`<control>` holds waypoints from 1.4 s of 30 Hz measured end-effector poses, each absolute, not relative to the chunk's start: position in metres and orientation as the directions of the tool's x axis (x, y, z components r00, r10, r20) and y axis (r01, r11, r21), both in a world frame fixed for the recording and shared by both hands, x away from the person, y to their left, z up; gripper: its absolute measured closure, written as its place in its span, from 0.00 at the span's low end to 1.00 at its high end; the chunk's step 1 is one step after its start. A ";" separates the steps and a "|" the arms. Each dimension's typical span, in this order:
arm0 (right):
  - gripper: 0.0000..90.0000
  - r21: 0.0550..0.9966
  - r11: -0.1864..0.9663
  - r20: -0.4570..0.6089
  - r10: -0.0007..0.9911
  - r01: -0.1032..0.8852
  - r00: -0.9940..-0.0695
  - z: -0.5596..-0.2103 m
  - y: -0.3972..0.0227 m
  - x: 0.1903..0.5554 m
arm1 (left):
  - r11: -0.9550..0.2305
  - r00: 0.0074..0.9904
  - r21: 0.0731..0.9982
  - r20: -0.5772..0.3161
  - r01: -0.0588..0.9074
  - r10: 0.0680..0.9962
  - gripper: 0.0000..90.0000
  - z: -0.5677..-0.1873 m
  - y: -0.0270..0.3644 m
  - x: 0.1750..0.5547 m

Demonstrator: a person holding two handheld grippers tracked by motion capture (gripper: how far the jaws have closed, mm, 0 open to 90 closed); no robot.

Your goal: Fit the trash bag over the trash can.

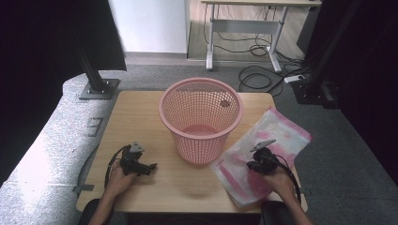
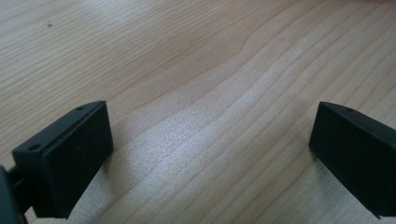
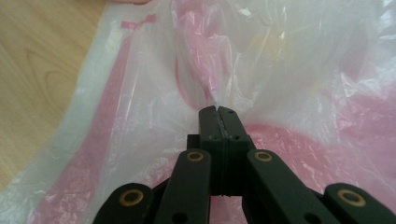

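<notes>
On the desk (image 1: pixel 187 183), your right tool (image 3: pixel 218 110) pinches the bag (image 3: pixel 289 70); left tool (image 2: pixel 210 154) released; basket (image 1: pixel 201 117) still unlined.

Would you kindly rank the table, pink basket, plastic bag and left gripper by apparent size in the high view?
1. Table.
2. Pink basket and plastic bag: they look alike, so unranked.
3. Left gripper, clearly smallest.

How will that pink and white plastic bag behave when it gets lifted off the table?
The plastic bag looks thin and crinkled, so it will likely droop and stretch from the pinch of the right hand-held gripper. It seems very light, probably billowing. Its glossy film may slip between the shut jaws.
</notes>
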State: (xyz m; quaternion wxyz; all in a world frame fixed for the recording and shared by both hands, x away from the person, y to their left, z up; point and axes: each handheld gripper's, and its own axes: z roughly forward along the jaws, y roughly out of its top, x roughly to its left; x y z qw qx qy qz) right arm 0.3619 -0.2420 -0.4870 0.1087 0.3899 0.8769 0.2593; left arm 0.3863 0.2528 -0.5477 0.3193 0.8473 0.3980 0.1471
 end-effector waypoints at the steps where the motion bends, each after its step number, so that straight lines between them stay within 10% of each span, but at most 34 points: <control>1: 1.00 0.539 0.562 0.008 0.742 0.628 -0.671 -0.485 -0.244 0.364 | -0.479 0.640 0.658 -0.005 0.581 0.769 0.00 -0.548 0.253 0.386; 42: 1.00 0.616 0.485 -0.027 0.801 0.621 -0.599 -0.335 -0.238 0.452 | -0.480 0.645 0.660 -0.008 0.578 0.765 0.00 -0.548 0.250 0.387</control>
